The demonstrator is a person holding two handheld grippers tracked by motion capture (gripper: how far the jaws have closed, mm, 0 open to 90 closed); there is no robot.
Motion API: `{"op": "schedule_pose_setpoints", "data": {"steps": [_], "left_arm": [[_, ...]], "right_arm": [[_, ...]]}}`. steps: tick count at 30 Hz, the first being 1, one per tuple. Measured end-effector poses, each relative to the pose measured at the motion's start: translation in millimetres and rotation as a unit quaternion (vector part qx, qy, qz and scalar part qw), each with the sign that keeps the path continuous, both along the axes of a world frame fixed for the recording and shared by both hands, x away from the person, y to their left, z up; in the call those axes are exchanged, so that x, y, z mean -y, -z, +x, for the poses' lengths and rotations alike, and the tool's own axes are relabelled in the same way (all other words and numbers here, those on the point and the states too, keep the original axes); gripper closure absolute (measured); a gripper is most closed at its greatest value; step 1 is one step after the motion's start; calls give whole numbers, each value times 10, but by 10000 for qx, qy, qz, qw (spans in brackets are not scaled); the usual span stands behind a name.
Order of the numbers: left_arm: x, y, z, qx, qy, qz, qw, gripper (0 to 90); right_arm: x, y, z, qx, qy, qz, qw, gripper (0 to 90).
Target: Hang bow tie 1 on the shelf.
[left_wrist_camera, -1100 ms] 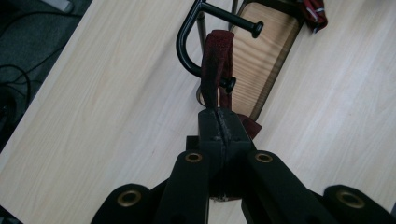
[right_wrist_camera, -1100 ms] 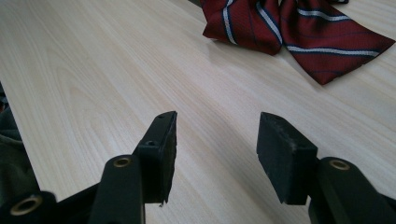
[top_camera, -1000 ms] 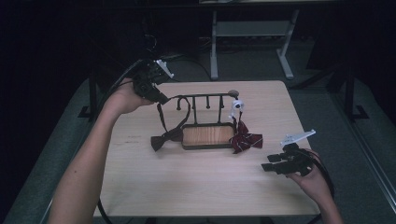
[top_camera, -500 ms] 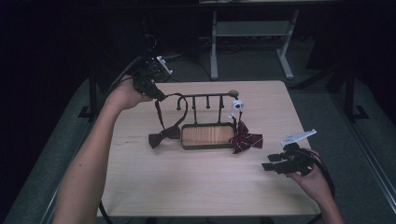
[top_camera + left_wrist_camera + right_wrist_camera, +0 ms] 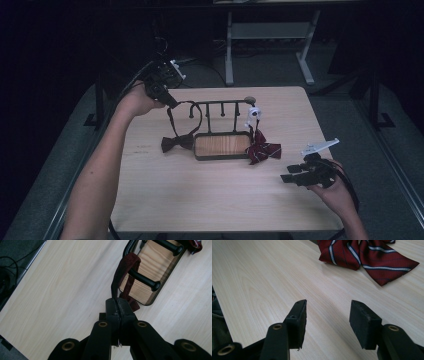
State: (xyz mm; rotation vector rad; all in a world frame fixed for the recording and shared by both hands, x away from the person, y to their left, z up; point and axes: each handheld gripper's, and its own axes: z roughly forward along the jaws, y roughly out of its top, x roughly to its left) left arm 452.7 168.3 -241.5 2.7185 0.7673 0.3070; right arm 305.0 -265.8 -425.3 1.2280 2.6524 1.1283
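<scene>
Nearest the person, the right gripper (image 5: 292, 173) rests low over the front right part of the light wooden worktop (image 5: 200, 200), its jaws spread wide with nothing between them. In the right gripper view those jaws frame bare wood, and beyond them lies a red striped bow tie (image 5: 364, 255), flat on the worktop. From above, that same bow tie (image 5: 264, 150) sits at the right end of a small rack's base, touching it, well apart from the right gripper.

Further in, the rack (image 5: 222, 145) stands near the middle of the worktop: a dark-rimmed wooden base with upright posts carrying a horizontal bar fitted with pegs. A small white round object (image 5: 253, 113) hangs at the right end of the bar; what it is cannot be told.

Left of the base lies a dark brown bow tie (image 5: 176, 143), its bow on the worktop just beside the rack. Its strap (image 5: 171, 120) rises in a loop to the left gripper (image 5: 170, 103), held up at the far left edge. In the left gripper view the jaws are pinched tight on the strap (image 5: 117, 283), which runs on around a black peg (image 5: 145, 281) of the rack.
</scene>
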Motion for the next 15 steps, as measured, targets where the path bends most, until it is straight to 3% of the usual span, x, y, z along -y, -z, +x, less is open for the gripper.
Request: {"op": "schedule_pose_setpoints", "data": {"steps": [15], "left_arm": [[-14,21,-13,-6,2,-42,10000,826]], "right_arm": [[32,19,15,-5,-10,-3,10000,475]]}}
